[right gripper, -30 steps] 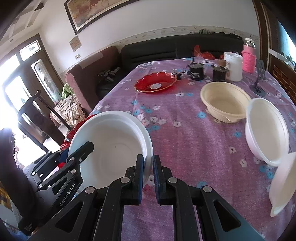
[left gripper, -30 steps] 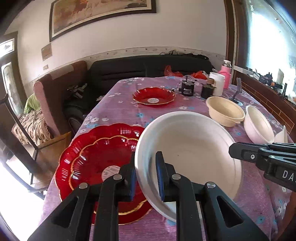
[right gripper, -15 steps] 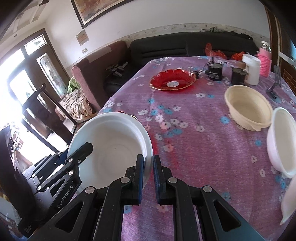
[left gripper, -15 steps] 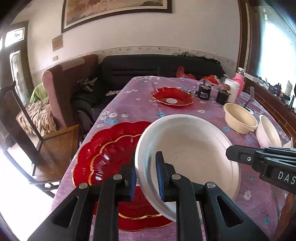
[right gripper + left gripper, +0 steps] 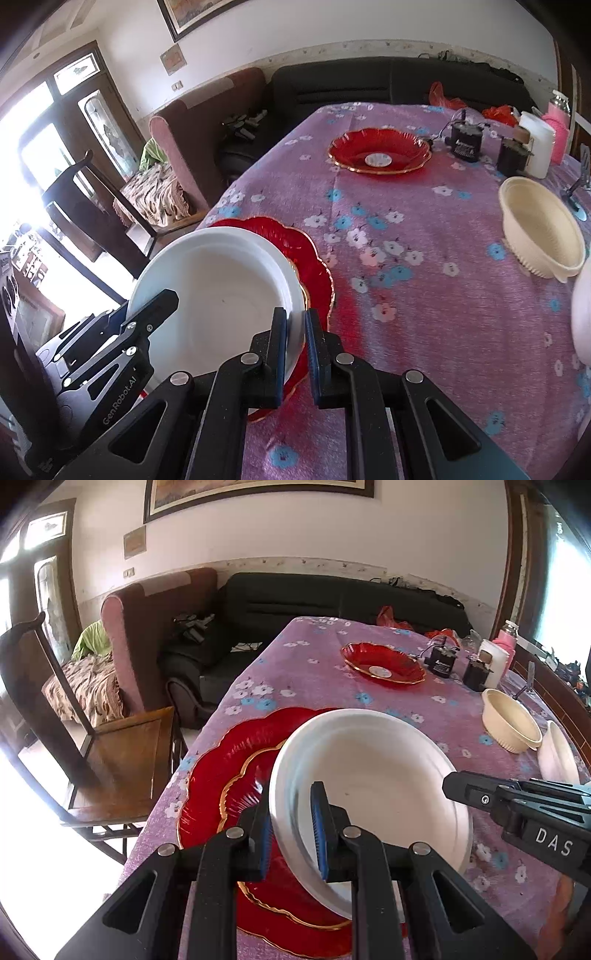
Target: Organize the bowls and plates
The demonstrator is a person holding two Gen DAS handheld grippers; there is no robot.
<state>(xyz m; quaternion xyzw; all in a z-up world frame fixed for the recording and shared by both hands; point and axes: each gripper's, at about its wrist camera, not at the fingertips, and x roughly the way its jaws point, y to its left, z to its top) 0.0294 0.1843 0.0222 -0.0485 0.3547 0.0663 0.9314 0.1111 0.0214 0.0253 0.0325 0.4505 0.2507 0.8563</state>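
Both grippers carry one wide white bowl point(image 5: 373, 775) point(image 5: 221, 288) by its rim, just above a stack of big red scalloped plates point(image 5: 229, 771) point(image 5: 314, 266) at the near left of the table. My left gripper point(image 5: 291, 830) is shut on the bowl's left rim. My right gripper point(image 5: 295, 350) is shut on the opposite rim and reaches in from the right of the left wrist view. A smaller red plate point(image 5: 382, 664) point(image 5: 380, 151) lies further back. A cream bowl point(image 5: 511, 723) point(image 5: 541, 232) and another white bowl point(image 5: 557, 753) point(image 5: 581, 306) sit to the right.
The table wears a purple flowered cloth point(image 5: 424, 295). Dark jars point(image 5: 465, 142), a white canister point(image 5: 537, 147) and a pink bottle point(image 5: 559, 129) crowd its far right corner. A wooden chair point(image 5: 122, 749) stands off the left edge, with an armchair point(image 5: 155, 627) and black sofa behind.
Both grippers have carried the white bowl leftward and slightly down, from beside the red plates to over them. Neither grip has changed.
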